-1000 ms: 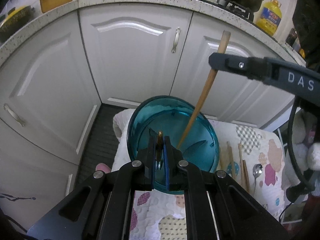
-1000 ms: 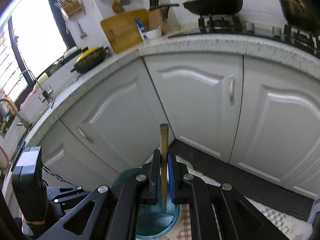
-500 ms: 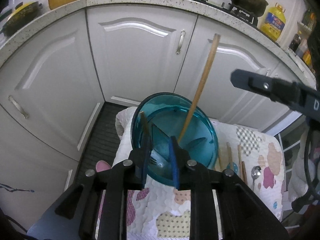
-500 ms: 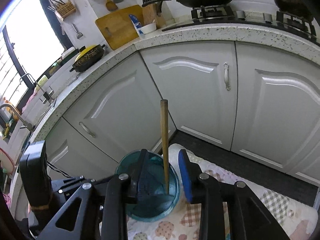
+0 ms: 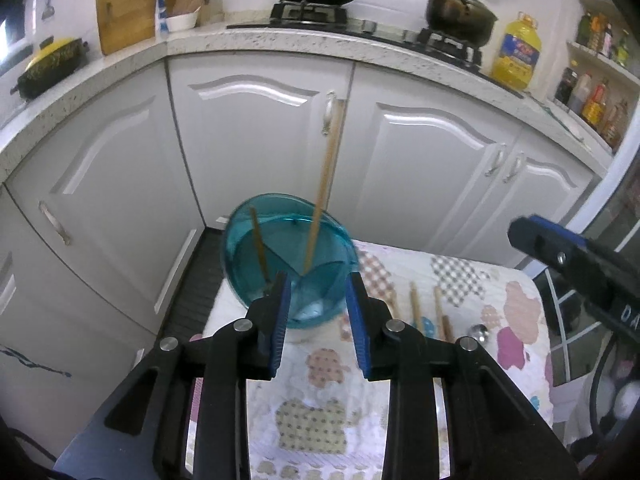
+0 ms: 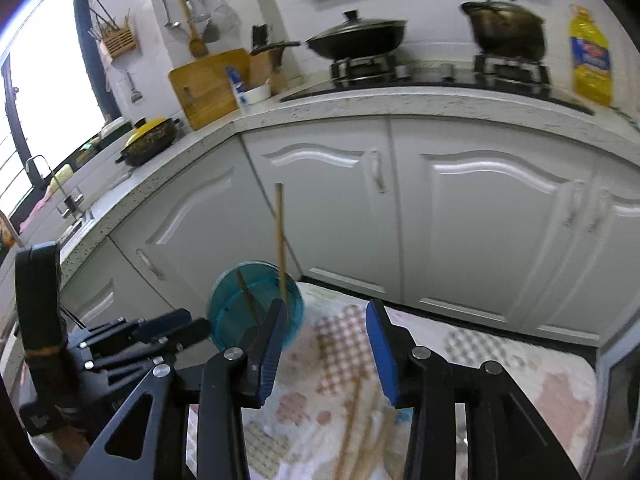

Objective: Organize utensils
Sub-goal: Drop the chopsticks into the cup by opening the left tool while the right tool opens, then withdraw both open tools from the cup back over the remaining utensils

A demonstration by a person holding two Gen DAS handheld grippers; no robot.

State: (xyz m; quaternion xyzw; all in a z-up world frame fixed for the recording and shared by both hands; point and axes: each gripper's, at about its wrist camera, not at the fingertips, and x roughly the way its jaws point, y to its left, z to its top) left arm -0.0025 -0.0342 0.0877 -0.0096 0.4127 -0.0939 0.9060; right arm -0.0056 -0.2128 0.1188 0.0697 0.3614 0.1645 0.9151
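Daylight floods in from the window (image 6: 44, 92) at left, blown out white. Cabinets (image 5: 256, 148) look soft and evenly lit. The quilt (image 6: 340, 408) smears with motion blur, and fisheye bends the counter (image 5: 312, 44) edge.

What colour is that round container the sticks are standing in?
The container is see-through teal blue; the left wrist view shows it best.

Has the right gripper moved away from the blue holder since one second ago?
Yes. The right gripper has backed off toward the patterned cloth; its jaws have just been opening, leaving the chopstick standing in the blue holder.
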